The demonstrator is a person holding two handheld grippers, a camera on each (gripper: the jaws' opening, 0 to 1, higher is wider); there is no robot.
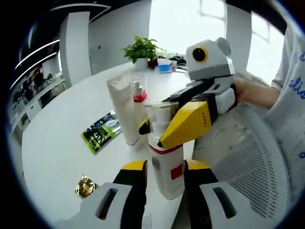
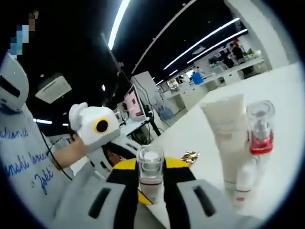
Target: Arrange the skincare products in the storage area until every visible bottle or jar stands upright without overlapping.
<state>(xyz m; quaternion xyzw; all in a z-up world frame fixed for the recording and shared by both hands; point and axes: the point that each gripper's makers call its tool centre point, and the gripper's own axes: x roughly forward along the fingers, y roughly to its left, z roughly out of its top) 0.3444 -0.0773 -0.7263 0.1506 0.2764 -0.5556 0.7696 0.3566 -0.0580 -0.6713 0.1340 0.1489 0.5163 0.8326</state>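
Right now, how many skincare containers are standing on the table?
3: the white pump bottle between both grippers' fingers, the upright white tube behind it, and the red-banded bottle beside the tube. Others may be hidden.

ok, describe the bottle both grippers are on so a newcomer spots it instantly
On the white table, in front of the upright cream tube, stands a white bottle between the left gripper jaws. It alone has a red label square and a clear cap, which the right gripper clamps.
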